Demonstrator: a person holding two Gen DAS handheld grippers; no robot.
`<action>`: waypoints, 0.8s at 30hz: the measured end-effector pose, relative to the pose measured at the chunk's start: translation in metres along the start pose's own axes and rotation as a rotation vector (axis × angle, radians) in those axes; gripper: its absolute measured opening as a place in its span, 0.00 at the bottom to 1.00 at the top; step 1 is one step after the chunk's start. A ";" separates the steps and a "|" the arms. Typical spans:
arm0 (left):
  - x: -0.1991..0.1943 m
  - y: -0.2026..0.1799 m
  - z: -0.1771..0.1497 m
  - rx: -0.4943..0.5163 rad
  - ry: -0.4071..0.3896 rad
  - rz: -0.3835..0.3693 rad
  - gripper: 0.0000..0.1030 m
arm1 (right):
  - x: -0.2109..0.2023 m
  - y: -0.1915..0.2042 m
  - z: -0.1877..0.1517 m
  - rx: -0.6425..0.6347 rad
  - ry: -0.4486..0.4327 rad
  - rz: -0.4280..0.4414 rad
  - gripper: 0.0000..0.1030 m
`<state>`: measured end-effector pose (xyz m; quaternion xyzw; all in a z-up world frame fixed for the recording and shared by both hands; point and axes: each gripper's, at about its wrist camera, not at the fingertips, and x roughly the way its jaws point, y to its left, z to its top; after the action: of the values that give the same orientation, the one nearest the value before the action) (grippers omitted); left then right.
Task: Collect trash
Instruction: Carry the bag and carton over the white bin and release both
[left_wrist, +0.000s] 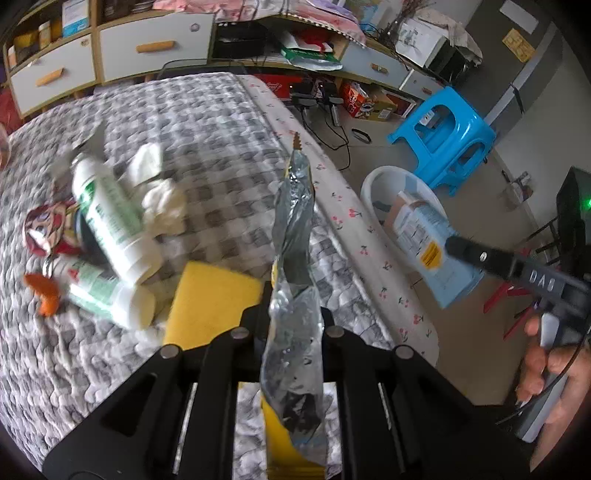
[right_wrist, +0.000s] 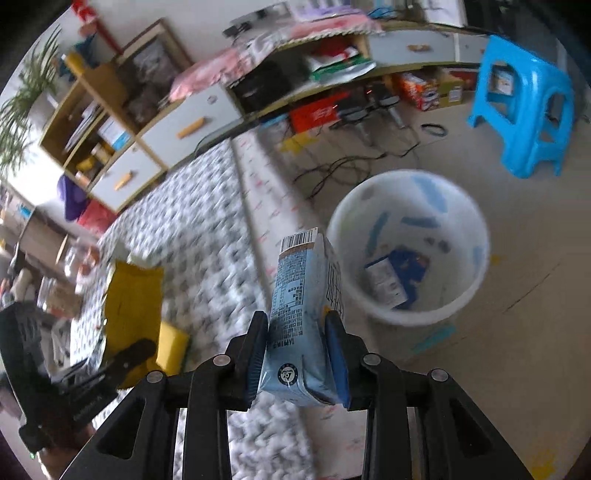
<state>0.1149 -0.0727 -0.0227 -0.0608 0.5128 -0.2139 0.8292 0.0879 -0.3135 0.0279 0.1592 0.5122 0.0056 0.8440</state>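
I have a crumpled silver foil wrapper (left_wrist: 293, 295) with a yellow outer face standing upright, clamped at its lower part. My other piece is a pale blue carton (right_wrist: 303, 314) with a barcode at its far end, squeezed at its near end and pointing away from me. To its right on the floor stands the white bin (right_wrist: 458, 295), open, with a blue carton (right_wrist: 393, 277) lying flat inside. On the checked quilt to my left lie two white bottles (left_wrist: 110, 221) with green labels, a wad of tissue (left_wrist: 162, 199) and a yellow sponge (left_wrist: 207, 306).
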 end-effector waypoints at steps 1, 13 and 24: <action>0.002 -0.003 0.002 0.006 0.001 0.001 0.11 | -0.002 -0.005 0.005 0.008 -0.010 -0.004 0.32; 0.037 -0.048 0.026 0.102 0.027 -0.003 0.11 | 0.003 -0.086 0.039 0.150 -0.078 -0.071 0.32; 0.079 -0.092 0.045 0.167 0.046 -0.027 0.11 | -0.003 -0.124 0.044 0.227 -0.141 -0.108 0.62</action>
<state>0.1572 -0.1943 -0.0376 0.0067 0.5111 -0.2686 0.8165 0.1058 -0.4434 0.0148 0.2259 0.4566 -0.1091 0.8536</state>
